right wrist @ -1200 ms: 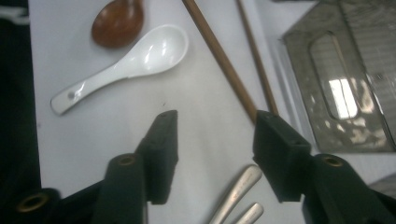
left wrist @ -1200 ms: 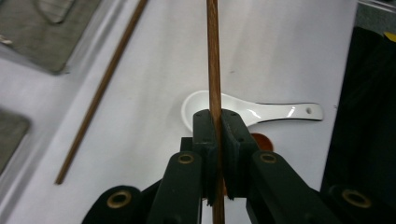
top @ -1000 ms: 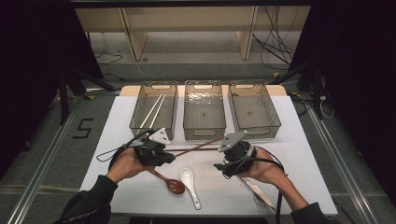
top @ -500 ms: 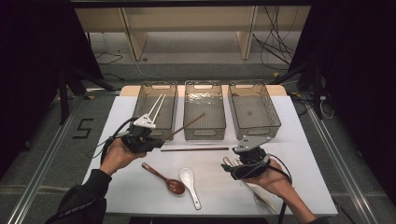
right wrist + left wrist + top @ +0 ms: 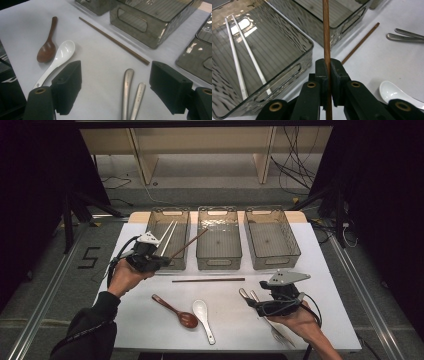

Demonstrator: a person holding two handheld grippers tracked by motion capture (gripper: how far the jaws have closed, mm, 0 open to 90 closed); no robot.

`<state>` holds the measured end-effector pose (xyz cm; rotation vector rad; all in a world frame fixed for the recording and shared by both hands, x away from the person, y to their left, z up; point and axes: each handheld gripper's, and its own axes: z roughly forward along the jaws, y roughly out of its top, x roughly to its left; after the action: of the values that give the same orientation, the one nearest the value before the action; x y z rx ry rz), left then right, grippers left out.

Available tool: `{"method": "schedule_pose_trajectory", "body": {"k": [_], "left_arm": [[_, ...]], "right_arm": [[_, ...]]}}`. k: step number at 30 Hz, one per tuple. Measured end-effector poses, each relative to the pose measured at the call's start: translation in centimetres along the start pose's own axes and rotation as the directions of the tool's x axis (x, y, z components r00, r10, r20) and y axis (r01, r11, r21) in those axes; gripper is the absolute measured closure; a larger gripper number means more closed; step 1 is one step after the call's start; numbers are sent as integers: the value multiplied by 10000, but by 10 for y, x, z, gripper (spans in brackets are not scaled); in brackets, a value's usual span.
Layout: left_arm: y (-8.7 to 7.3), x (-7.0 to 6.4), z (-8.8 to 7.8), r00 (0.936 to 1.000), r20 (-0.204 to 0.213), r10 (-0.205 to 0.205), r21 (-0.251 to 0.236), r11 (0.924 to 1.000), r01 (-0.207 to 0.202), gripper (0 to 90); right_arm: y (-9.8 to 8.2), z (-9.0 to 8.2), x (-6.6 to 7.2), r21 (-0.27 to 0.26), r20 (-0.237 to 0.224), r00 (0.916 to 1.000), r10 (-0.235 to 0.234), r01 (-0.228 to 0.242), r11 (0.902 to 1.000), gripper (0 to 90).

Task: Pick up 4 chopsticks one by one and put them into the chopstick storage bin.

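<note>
Near right: right gripper [image 5: 251,302], jaws spread wide and just opened further, nothing between them; it hovers over the handles of two metal utensils [image 5: 132,97] lying side by side on the white table [image 5: 325,270], heads hidden, possibly a fork and a spoon.

Near centre: white ceramic spoon [image 5: 203,317], with the brown wooden spoon [image 5: 176,312] just beside it to the left.

Middle: one brown chopstick [image 5: 208,280] flat on the table, in front of the bins.

Left: left gripper [image 5: 327,68], jaws pressed together on a second brown chopstick [image 5: 190,243], held tilted above the gap between the left bin [image 5: 155,222] and the middle bin [image 5: 218,261].

Far: three clear bins in a row; left bin holds two white chopsticks [image 5: 244,53]; right bin [image 5: 291,237] stands beside the middle one.
</note>
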<state>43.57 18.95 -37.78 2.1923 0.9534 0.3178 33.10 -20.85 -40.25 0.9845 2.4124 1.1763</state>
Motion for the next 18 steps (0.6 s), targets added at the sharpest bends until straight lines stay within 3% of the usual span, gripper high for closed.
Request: {"method": "schedule_pose_trajectory", "body": {"k": [9,18], "left_arm": [[15,17,3,9984,-377,-411,-250,9989,402,847],[29,41,13,9913,-890,-968,-326,9950,942,847]], "right_arm": [[-4,-3,0,-73,-103,9997,201,-201,9998,268],[-5,-3,1,-55,-179,9997,190,-191,9998,266]]}}
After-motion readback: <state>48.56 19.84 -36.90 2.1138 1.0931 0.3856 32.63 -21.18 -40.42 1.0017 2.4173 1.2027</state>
